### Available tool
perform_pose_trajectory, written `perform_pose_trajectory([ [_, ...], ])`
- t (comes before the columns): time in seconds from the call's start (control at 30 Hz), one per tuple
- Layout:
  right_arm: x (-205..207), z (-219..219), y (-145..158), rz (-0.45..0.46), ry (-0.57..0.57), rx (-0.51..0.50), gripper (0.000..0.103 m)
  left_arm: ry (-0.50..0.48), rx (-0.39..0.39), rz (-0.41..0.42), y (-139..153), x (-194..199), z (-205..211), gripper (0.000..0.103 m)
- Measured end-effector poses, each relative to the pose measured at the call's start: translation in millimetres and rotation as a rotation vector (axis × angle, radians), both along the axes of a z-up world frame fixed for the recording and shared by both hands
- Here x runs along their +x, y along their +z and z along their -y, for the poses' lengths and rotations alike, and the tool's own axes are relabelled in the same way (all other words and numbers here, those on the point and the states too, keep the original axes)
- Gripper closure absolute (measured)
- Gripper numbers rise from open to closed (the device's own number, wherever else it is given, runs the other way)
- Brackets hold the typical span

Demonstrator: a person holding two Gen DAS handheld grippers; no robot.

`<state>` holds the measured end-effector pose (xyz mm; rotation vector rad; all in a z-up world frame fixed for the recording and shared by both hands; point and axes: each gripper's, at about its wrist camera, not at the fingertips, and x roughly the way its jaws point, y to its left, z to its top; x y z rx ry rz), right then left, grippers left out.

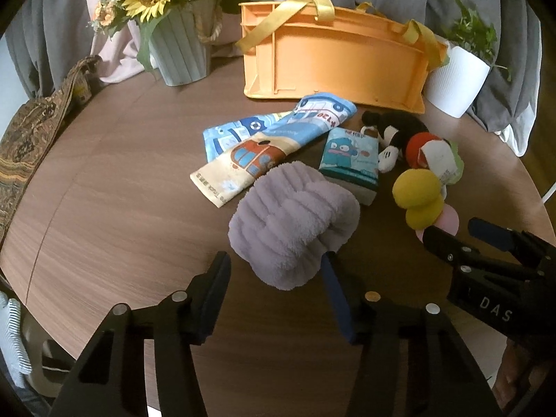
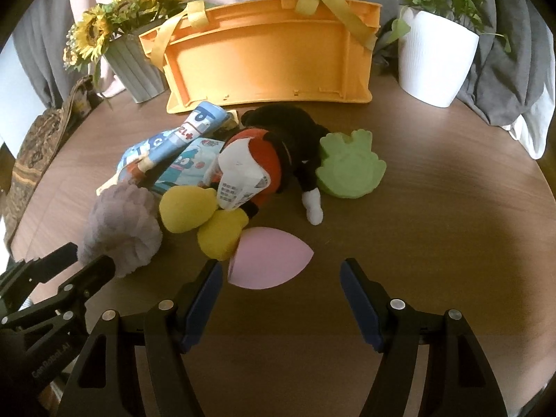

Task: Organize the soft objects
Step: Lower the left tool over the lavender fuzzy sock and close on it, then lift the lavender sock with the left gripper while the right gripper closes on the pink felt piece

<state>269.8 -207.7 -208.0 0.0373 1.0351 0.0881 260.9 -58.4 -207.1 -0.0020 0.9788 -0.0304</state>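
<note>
A fluffy lilac scrunchie (image 1: 293, 224) lies on the round wooden table (image 1: 121, 180), just ahead of my open left gripper (image 1: 276, 266); its right finger touches the fluff. Behind it lie a printed cloth (image 1: 264, 142), a tissue pack (image 1: 351, 161) and a black-and-red mouse plush (image 2: 274, 160) with yellow feet (image 2: 198, 219). My open right gripper (image 2: 281, 272) sits just short of a pink teardrop sponge (image 2: 269, 259). A green frog-shaped sponge (image 2: 351, 165) lies right of the plush. An orange basket (image 2: 267, 59) with yellow handles stands behind.
A grey pot of sunflowers (image 1: 180, 45) stands back left and a white plant pot (image 2: 434, 55) back right. A patterned fabric bag (image 1: 27, 139) hangs at the table's left edge. Grey and pink cloth drapes behind.
</note>
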Motion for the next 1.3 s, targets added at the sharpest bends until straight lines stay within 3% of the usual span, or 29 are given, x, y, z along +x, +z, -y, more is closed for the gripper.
perform_pose_trajectory([
  [0.43,11.0,-4.4,-12.5,-0.009,0.038,0.011,0.032,0.001,-0.013,-0.030,-8.6,6.3,0.3,0.068],
  [0.77,11.2,-7.6,-12.8,-0.009,0.068,0.033,0.049,-0.003,-0.029,-0.031,-7.3,7.2,-0.8,0.079],
  [1.3,-8.5,-1.0,13.2,-0.009,0.021,0.059,0.052,-0.057,-0.007,0.061,23.1,-4.5,4.2,0.086],
])
